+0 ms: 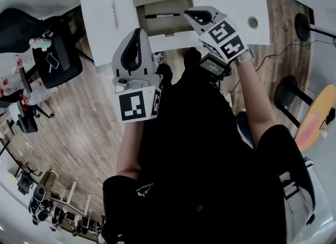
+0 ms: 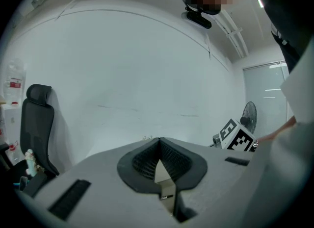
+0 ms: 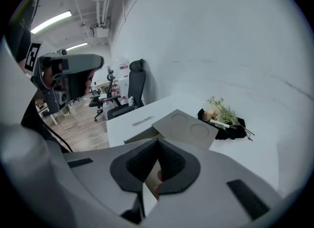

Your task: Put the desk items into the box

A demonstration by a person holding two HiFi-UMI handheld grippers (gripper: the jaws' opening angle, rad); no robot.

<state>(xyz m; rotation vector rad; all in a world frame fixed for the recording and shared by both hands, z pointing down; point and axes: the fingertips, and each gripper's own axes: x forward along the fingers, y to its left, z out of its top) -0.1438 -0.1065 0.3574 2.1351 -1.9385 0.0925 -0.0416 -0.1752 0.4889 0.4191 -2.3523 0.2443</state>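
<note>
On your white worktop [image 1: 102, 22]: one open tan cardboard box [image 1: 140, 23] containing one black pen [image 1: 164, 15]; one pale pen [image 1: 114, 8] lies left of it. Your left gripper [image 2: 159, 143] and right gripper [image 3: 157, 146] are both closed, nothing gripped.

Bright, even office light, bent by wide lenses.
Ceiling strip lights [image 3: 51, 22] in the right gripper view wash the white wall [image 2: 147, 75] flat, with almost no shadow. From my head view the tabletop [image 1: 105, 17] glares near white, while my black clothes [image 1: 199, 148] sink into detailless dark. Both gripper views fall to black at the corners and bow straight lines; my left tool [image 2: 159, 143] and right tool [image 3: 157, 146] sit soft, close to the lens.
</note>
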